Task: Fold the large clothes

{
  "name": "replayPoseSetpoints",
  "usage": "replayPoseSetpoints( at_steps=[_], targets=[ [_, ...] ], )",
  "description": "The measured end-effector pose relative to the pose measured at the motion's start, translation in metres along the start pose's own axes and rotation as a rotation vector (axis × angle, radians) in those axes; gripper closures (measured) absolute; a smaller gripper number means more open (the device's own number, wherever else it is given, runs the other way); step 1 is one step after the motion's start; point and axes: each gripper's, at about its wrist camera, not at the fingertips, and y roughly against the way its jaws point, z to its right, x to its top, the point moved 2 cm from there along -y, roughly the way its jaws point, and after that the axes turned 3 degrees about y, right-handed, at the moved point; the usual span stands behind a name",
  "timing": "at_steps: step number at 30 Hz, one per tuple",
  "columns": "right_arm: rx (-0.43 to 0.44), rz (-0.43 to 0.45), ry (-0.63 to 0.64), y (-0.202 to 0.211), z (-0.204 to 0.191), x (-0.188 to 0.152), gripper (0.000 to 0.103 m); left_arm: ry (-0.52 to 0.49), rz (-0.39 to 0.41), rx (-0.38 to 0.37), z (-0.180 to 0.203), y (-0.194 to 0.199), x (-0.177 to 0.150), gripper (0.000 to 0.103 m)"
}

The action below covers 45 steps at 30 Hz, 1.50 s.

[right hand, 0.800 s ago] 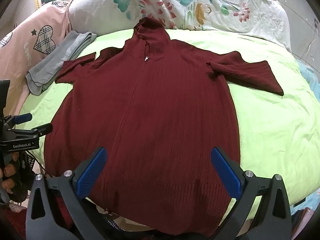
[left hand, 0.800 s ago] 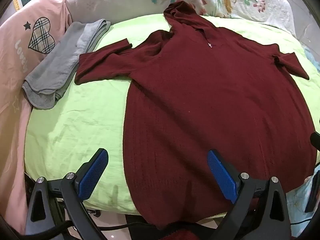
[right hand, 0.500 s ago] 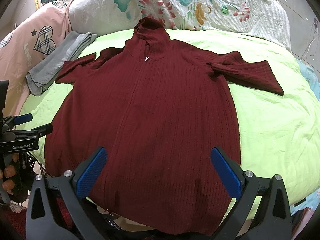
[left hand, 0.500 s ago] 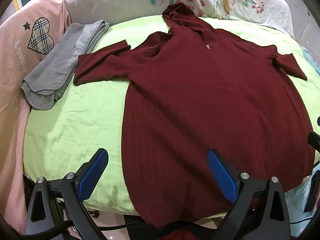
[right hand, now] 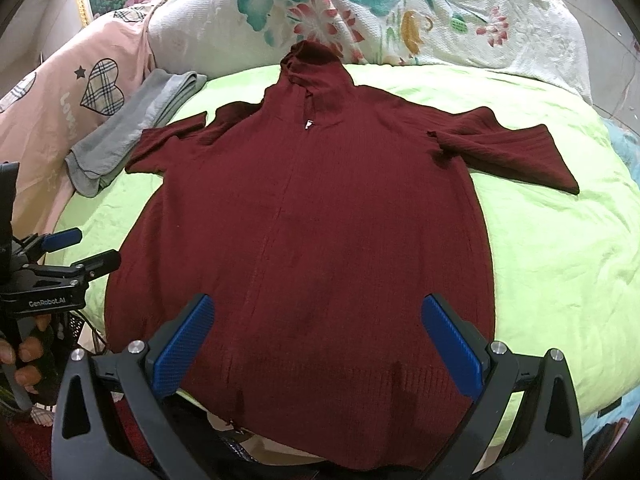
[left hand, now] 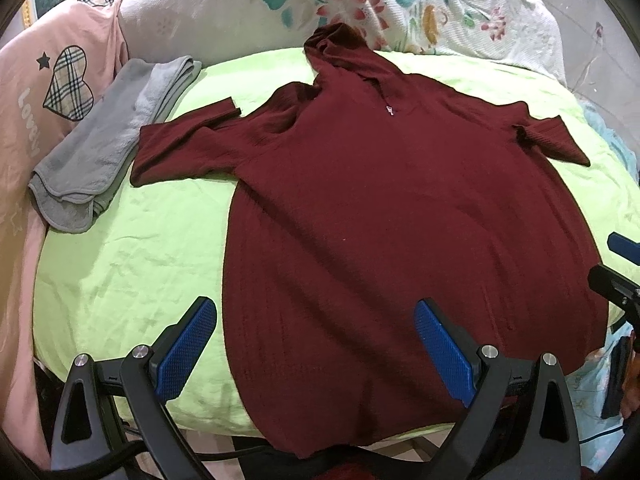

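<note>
While you hold both tools above the near edge of the bed, the maroon hooded sweater (right hand: 320,240) lies spread flat, front up, on the lime-green sheet (right hand: 552,264), its hood (right hand: 314,68) reaching the floral quilt (right hand: 420,12) at the far side. Its two sleeves stretch outward, and its hem hangs a little over the near edge of the mattress. Your left gripper (left hand: 316,354) hovers over the lower left part of the sweater with its blue pads (left hand: 184,352) spread wide, nothing between them. Your right gripper (right hand: 320,348) hangs over the hem, likewise wide apart and empty. Neither tool touches the cloth. A folded grey garment (left hand: 108,148) lies on the sheet's far left, just beside the sweater's left sleeve (left hand: 188,148), next to a pink cloth with a plaid heart (left hand: 68,80).
</note>
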Motion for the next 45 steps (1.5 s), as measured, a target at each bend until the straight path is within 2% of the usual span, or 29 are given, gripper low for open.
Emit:
replayPoseSetpoints(
  at_steps=[3, 4, 8, 13, 21, 36, 38, 43, 45],
  targets=[
    [0.019, 0.024, -0.014, 0.000, -0.002, 0.000, 0.000, -0.003, -0.005, -0.001, -0.002, 0.000, -0.001, 0.004],
    [0.042, 0.065, -0.030, 0.003, -0.002, 0.001, 0.000, 0.013, 0.014, -0.019, -0.001, 0.001, -0.001, 0.004],
    [0.018, 0.011, -0.020, 0.001, -0.002, 0.000, 0.000, 0.003, 0.012, -0.002, 0.000, 0.000, 0.000, 0.004],
    [0.017, 0.002, -0.017, 0.001, -0.001, -0.001, 0.000, -0.004, -0.017, 0.000, 0.000, -0.002, -0.002, 0.004],
    [0.013, 0.009, -0.014, -0.001, -0.002, 0.000, 0.000, -0.011, -0.018, 0.002, 0.000, -0.007, -0.003, 0.004],
    [0.017, 0.010, -0.061, -0.016, 0.014, 0.011, 0.000, -0.005, -0.049, -0.068, 0.005, -0.025, 0.003, 0.003],
    [0.006, 0.007, -0.061, -0.017, 0.015, 0.011, 0.004, 0.000, -0.051, -0.076, 0.005, -0.027, 0.005, 0.003],
    [-0.038, 0.009, -0.070, -0.024, 0.032, 0.020, 0.035, 0.006, -0.033, -0.081, 0.005, -0.031, 0.016, 0.003],
    [-0.043, 0.017, -0.095, -0.025, 0.045, 0.027, 0.036, 0.021, -0.014, -0.089, 0.003, -0.033, 0.022, 0.003]
  ],
)
